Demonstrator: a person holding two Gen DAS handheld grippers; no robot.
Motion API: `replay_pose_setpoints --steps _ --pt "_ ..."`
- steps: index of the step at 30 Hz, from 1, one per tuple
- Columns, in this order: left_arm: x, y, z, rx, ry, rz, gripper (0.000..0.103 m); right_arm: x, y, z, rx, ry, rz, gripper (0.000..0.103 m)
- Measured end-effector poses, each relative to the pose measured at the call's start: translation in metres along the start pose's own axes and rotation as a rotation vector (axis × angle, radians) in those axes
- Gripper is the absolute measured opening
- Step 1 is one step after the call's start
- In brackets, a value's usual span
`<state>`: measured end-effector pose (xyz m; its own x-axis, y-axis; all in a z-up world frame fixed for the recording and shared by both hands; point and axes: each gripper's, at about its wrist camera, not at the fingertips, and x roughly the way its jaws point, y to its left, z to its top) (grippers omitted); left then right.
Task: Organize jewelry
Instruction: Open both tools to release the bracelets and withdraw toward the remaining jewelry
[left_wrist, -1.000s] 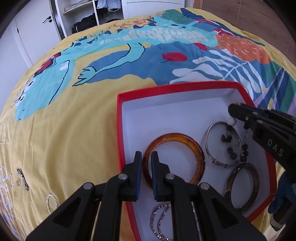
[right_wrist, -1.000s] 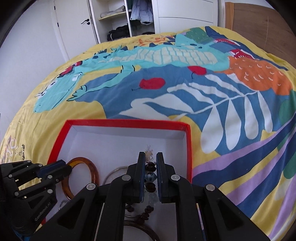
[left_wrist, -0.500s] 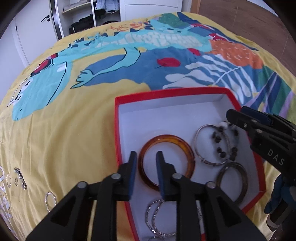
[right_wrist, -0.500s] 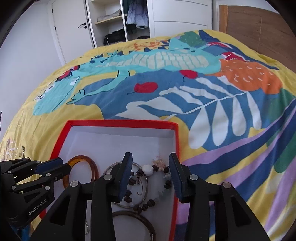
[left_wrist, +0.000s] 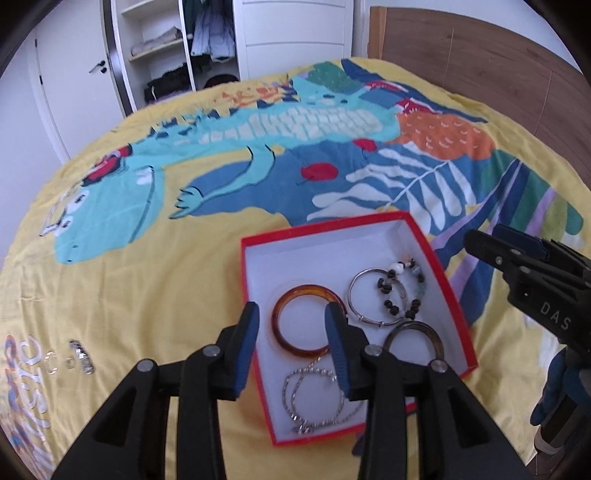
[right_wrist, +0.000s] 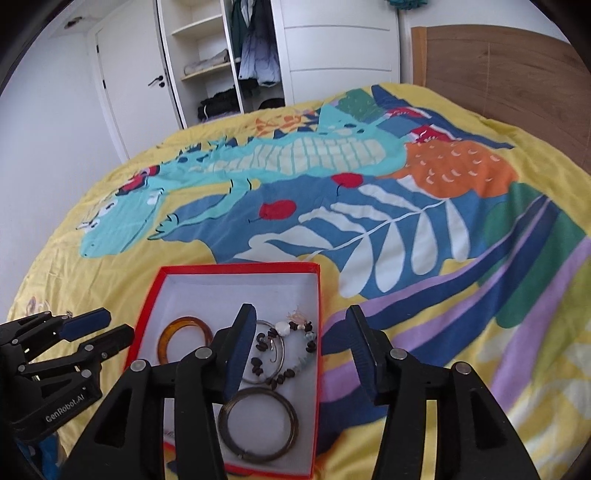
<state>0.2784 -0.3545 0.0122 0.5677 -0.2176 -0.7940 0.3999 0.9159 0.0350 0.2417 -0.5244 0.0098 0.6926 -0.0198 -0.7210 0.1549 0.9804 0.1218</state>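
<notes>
From my left tool's (left_wrist: 291, 328) camera I see the bed (left_wrist: 155, 258), spread with a yellow cover printed with a turquoise crocodile and blue leaves, filling the space ahead of both tools; beyond it stands a white wardrobe (left_wrist: 177, 48) with open shelves. Just ahead of and below my left tool sits the red box (left_wrist: 436, 266) with its white interior, resting flat on the bed. My left tool is spread wide and holds nothing, its fingers (left_wrist: 246, 339) straddling the box's near left corner. My right tool (right_wrist: 301, 349) is likewise spread and empty, hanging over the box's near right side, with one finger over the box and the other over the bed beyond its right wall. Inside the box, directly between my left tool's fingers, lies the amber bangle (left_wrist: 309, 323). To its right, a silver hoop bangle (left_wrist: 376, 297) lies with the dark beaded bracelet (left_wrist: 400, 293) draped across it. Nearer to my right tool, a dark metal ring bangle (right_wrist: 258, 424) lies flat. Under my left tool's right finger, a silver chain (left_wrist: 314, 397) is coiled in the box's near corner. Off to my left tool's left, a few small silvery pieces (left_wrist: 79, 356) lie on the bed, well apart from the box.
</notes>
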Motion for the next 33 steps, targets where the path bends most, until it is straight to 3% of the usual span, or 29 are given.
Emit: replay_pose_setpoints --steps 13,33 --pt "-0.104 0.028 -0.035 -0.03 -0.095 0.067 0.037 -0.089 0.026 -0.021 -0.001 -0.051 0.03 0.05" --pt "-0.227 0.108 -0.109 -0.129 -0.21 0.154 0.037 -0.194 0.111 -0.054 -0.079 -0.119 0.082 0.051"
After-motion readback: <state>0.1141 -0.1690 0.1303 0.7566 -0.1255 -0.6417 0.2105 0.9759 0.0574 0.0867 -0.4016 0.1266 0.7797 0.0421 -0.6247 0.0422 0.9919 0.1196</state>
